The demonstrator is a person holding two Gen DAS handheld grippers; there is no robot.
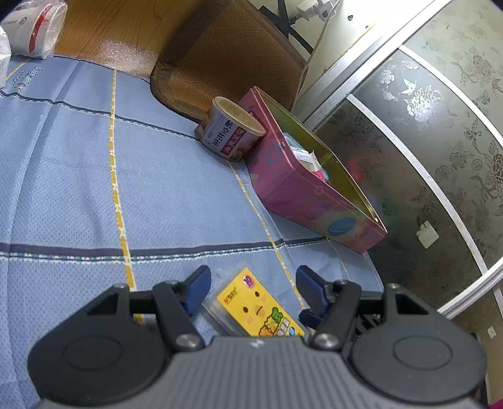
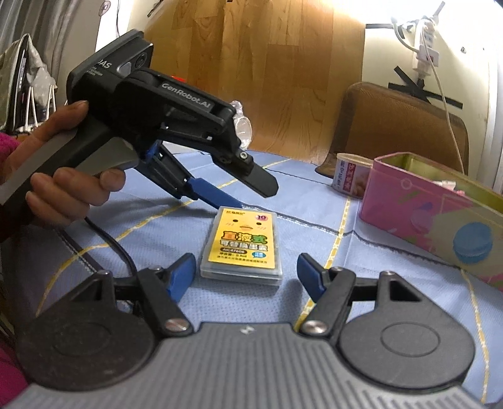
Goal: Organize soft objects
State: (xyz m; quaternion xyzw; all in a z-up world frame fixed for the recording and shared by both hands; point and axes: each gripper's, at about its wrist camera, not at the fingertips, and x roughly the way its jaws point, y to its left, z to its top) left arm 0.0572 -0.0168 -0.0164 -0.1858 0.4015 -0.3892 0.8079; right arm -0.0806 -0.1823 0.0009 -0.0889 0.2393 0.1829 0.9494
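Observation:
A flat clear pack with a yellow cartoon label [image 2: 241,243] lies on the blue checked cloth [image 2: 163,226]. My left gripper [image 1: 251,280] is open and tilted down over the pack [image 1: 256,306]; its blue pads stand either side and do not press on it. In the right wrist view a hand [image 2: 63,176] holds that left gripper [image 2: 251,196], whose tips hover at the pack's far end. My right gripper [image 2: 242,270] is open at the pack's near end, with nothing between its pads. An open pink tin box [image 1: 314,195] [image 2: 440,214] with items inside stands to the right.
A round can [image 1: 232,129] [image 2: 349,173] stands against the pink box's far end. A brown woven mat [image 1: 220,53] lies behind it. A white packet with red print [image 1: 37,25] sits at the cloth's far left. A patterned glass door [image 1: 424,141] borders the right side.

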